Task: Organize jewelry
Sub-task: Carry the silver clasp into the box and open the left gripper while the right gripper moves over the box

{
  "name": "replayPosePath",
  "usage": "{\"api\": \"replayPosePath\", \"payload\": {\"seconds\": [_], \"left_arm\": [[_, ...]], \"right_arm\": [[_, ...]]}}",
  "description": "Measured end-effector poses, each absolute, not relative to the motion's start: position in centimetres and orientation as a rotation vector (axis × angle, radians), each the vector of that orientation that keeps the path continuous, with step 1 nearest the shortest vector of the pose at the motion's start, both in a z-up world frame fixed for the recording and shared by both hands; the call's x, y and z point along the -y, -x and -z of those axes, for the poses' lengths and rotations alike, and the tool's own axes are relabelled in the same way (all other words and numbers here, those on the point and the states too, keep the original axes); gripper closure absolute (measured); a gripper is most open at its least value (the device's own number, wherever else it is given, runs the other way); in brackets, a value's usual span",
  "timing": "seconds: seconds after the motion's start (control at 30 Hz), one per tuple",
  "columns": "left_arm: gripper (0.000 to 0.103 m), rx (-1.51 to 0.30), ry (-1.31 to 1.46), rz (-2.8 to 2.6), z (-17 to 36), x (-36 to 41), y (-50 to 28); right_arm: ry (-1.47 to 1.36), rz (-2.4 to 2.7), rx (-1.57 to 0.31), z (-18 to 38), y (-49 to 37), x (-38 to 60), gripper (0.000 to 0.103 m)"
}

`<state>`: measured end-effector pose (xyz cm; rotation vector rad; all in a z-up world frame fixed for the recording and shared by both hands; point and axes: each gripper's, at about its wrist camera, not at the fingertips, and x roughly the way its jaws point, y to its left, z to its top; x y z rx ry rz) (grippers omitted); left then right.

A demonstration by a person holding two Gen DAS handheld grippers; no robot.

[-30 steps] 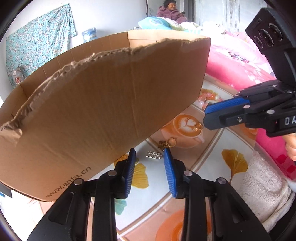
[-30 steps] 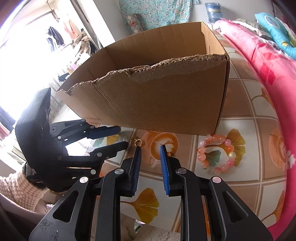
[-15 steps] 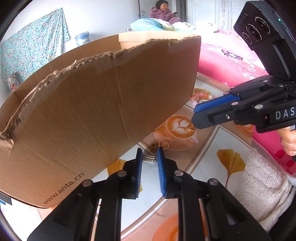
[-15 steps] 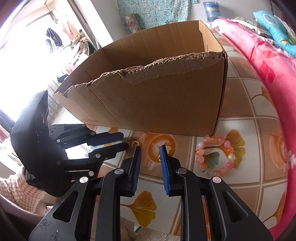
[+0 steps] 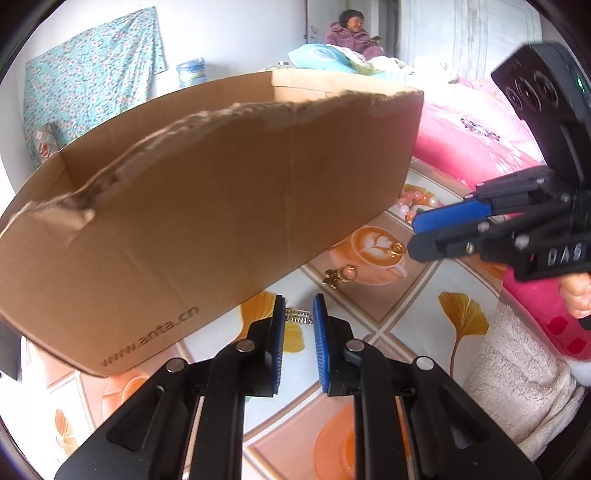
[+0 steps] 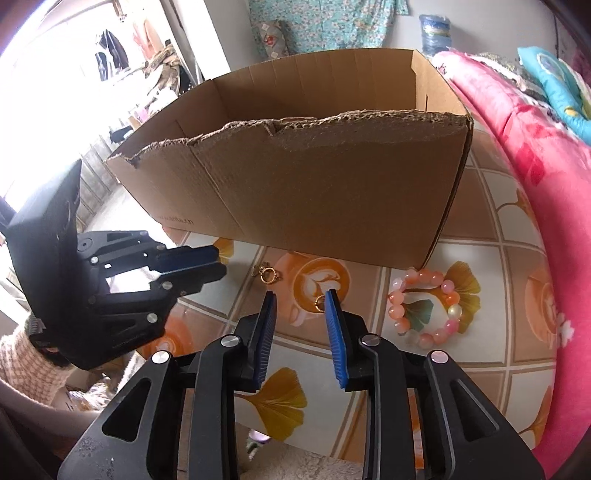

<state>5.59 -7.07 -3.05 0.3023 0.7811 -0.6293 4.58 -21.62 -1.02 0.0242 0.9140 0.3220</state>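
A small silver clasp (image 5: pixel 298 316) lies on the patterned tablecloth, and my left gripper (image 5: pixel 298 301) has both blue pads pressed against its ends. From the right wrist view the left gripper (image 6: pixel 221 261) looks nearly shut and hides the clasp. My right gripper (image 6: pixel 300 295) is opening, and a small gold ring (image 6: pixel 318 302) lies on the cloth just inside its right pad, untouched. That ring (image 5: pixel 397 249) sits at the right gripper's (image 5: pixel 412 236) tip. A gold charm with a loop (image 5: pixel 340 275) rests between the two grippers. A pink bead bracelet (image 6: pixel 430 306) lies to the right.
A big torn-rimmed cardboard box (image 6: pixel 314 192) stands right behind the jewelry. A pink quilt (image 6: pixel 535 166) runs along the right side, and a fluffy white towel (image 5: pixel 517 387) lies at the near edge. A person (image 5: pixel 351 33) sits far back.
The left jaws have closed in onto the silver clasp. The right jaws have spread apart, with the gold ring now lying beside the right pad.
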Motion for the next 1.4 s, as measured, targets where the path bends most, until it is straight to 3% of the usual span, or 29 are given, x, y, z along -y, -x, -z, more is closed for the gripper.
{"api": "replayPosePath", "payload": {"seconds": [0.27,0.57,0.63,1.1,1.4], "left_arm": [[0.089,-0.771,-0.287,0.616,2.8,6.5,-5.2],[0.089,-0.77,-0.272,0.614,2.7,6.3,-5.0],[0.089,-0.769,-0.273,0.614,2.7,6.2,-4.9],[0.089,-0.731,-0.275,0.603,1.1,5.5,-3.8],[0.089,-0.654,-0.199,0.672,-4.4,4.0,-2.1]], "right_arm": [[0.081,-0.274,-0.908,2.0,-5.4,20.7,0.073],[0.107,-0.229,-0.917,2.9,-5.7,20.0,0.085],[0.116,-0.228,-0.914,3.0,-5.7,19.7,0.092],[0.088,-0.232,-0.866,1.9,-3.6,20.4,0.093],[-0.003,-0.329,-0.72,-4.1,-1.1,22.1,0.093]]}}
